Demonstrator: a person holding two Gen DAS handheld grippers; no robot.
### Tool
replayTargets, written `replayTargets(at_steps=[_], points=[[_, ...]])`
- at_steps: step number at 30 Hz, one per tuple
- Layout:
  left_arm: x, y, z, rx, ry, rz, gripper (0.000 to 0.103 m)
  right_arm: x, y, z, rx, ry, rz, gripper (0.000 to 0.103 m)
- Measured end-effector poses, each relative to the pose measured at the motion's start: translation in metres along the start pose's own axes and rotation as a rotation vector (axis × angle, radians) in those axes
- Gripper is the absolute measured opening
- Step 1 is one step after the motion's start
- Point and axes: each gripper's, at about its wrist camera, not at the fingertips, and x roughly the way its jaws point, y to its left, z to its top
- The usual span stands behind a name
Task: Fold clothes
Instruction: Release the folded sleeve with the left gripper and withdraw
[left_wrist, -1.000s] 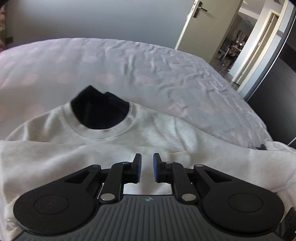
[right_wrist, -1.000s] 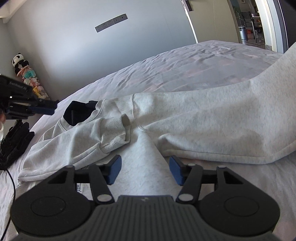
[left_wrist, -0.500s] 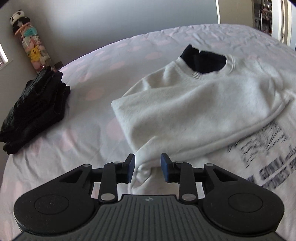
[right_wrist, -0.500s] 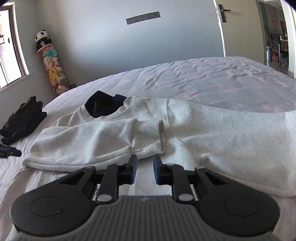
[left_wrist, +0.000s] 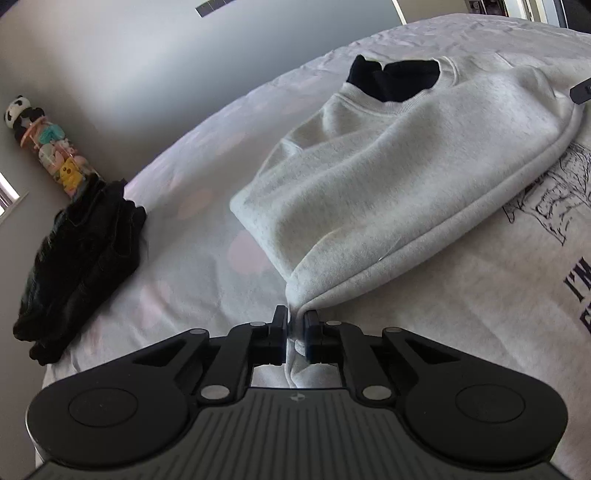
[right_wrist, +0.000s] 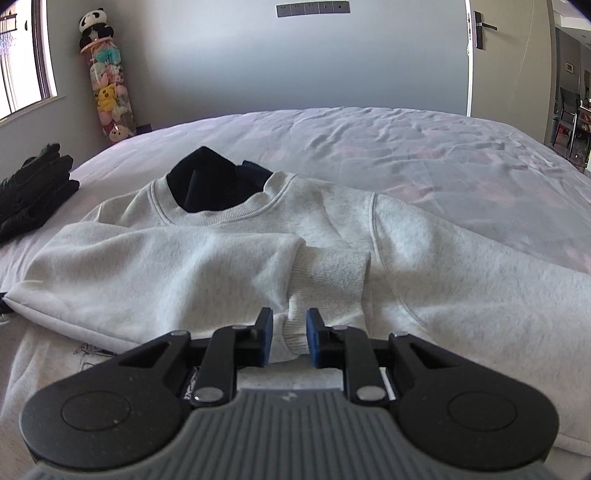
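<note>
A pale grey sweatshirt (left_wrist: 388, 192) lies face up on the bed, its left sleeve folded across the chest, with dark cloth (left_wrist: 399, 79) showing in the collar. My left gripper (left_wrist: 295, 325) is closing on the near fold of that sleeve, and the pads pinch the fabric. In the right wrist view the sweatshirt (right_wrist: 443, 266) spreads across the bed. My right gripper (right_wrist: 290, 332) stands narrow, with the lower corner of the ribbed cuff (right_wrist: 328, 273) filling the gap between its pads. A black print (left_wrist: 554, 206) marks the chest.
A pile of black clothes (left_wrist: 81, 258) lies on the left of the bed (right_wrist: 406, 147). A tube of plush toys (right_wrist: 107, 88) topped by a panda stands in the corner by the window. A door (right_wrist: 509, 55) stands open at the right.
My left gripper swung left and down from the collar to the sleeve's fold and closed on it. My right gripper narrowed, then moved forward until the cuff sat between its pads.
</note>
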Motion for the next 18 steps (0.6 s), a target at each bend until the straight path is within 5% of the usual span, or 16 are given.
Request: replayTargets(at_steps=[2, 9, 14, 18], points=[[0.008, -0.008, -0.006, 0.043, 0.001, 0.018, 0.009, 0.012, 0.001, -0.005, -0.014, 0.052, -0.030, 0.021], [0.017, -0.002, -0.004, -0.043, 0.016, 0.002, 0.010, 0.028, -0.018, -0.018, 0.017, 0.166, -0.095, 0.005], [-0.012, 0.010, -0.002, -0.156, -0.035, -0.026, 0.021, 0.014, -0.025, -0.010, 0.075, 0.200, -0.102, 0.009], [-0.043, 0.018, -0.008, -0.269, -0.064, -0.002, 0.030, -0.037, -0.045, -0.017, 0.107, 0.139, -0.104, 0.017]])
